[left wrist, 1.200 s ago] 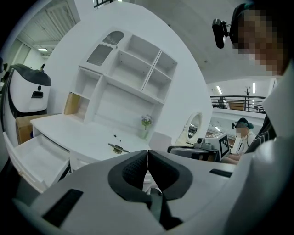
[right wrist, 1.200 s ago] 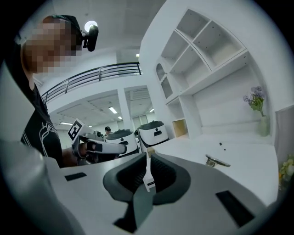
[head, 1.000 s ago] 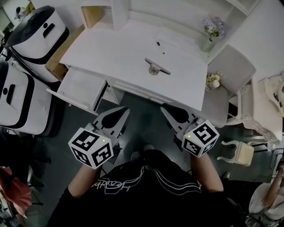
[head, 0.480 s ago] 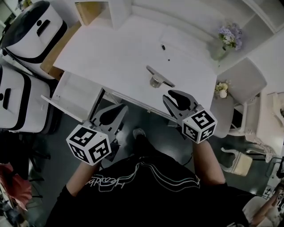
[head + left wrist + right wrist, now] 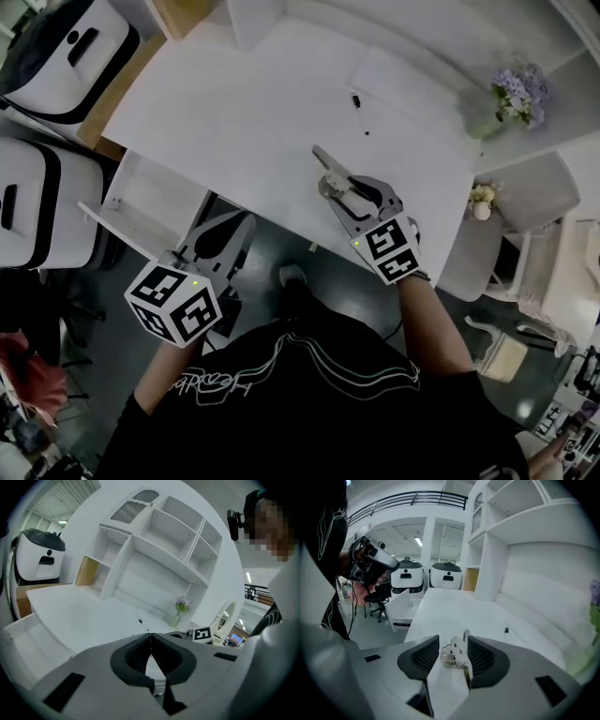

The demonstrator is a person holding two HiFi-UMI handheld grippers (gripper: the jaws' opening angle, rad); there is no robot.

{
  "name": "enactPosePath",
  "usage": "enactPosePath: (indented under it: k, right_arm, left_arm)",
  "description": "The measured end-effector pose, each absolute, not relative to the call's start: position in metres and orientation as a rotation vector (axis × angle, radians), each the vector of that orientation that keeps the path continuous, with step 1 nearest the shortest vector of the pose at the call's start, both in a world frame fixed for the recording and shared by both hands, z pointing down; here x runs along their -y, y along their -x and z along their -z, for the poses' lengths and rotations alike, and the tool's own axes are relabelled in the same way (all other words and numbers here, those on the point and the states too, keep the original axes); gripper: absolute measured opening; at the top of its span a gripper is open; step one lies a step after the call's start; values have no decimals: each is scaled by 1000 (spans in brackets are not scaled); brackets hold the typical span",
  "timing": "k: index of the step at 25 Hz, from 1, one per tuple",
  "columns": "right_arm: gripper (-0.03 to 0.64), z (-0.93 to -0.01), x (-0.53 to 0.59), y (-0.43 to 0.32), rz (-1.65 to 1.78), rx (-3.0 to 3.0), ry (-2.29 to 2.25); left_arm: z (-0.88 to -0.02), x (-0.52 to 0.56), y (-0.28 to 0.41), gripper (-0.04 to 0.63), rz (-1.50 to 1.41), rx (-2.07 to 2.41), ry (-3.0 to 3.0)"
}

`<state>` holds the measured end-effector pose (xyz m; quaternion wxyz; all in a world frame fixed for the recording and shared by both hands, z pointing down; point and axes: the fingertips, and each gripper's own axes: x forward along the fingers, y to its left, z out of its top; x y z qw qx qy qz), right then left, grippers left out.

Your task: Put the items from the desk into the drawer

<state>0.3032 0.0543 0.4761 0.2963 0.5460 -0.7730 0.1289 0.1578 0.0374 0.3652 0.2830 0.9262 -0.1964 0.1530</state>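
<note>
Silver metal marks the item (image 5: 455,654), a small hinged piece with a lever, lying on the white desk (image 5: 234,112) near its front edge.

The right gripper view shows what the head view cannot. The right claw (image 5: 453,643) has its jaws apart on either side of the item, having just been opening. There is a clear gap at the left pad, and the right pad sits close beside the metal, so it grips nothing. In the head view that claw covers most of the item, and only the lever's far end sticks out past the tips.

The left gripper view shows the left claw (image 5: 150,635) closed, its tips meeting with nothing between them. Beyond it, tall white shelves (image 5: 159,541) rise at the back of the desk.

Only the head view shows the drawer (image 5: 141,192), white and pulled open at the desk's left end, well apart from the item. A small black thing (image 5: 356,99) lies farther back on the desk. A vase of purple flowers (image 5: 511,89) stands at the far right corner. Two white-and-black machines (image 5: 56,56) stand left of the desk.

The right forearm reaches forward over the desk's front edge, claw tilted down. The left claw hangs off the desk over the dark floor, just in front of the drawer, pointing slightly down.
</note>
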Motion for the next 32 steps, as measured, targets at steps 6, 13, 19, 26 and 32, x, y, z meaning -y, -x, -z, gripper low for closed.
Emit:
enactPosePath:
  k: [6, 13, 19, 26, 32]
  right_arm:
    - [178, -513, -35, -307, -321, 2001, -1391]
    - [117, -522, -27, -315, -370, 2011, -1421]
    - [86, -513, -26, -325, -445, 2044, -1444]
    - [52, -502, -18, -344, -420, 2011, -1517]
    - [44, -487, -8, -347, -389, 1977, -1544]
  left_arm:
    - [-374, -24, -162, 21, -421, 572, -2458]
    - [-373, -15, -168, 21, -416, 577, -2451]
    - [-366, -17, -176, 21, -393, 555, -2471]
    - [-361, -18, -167, 21, -400, 584, -2471]
    - [-367, -7, -136, 21, -374, 658, -2432]
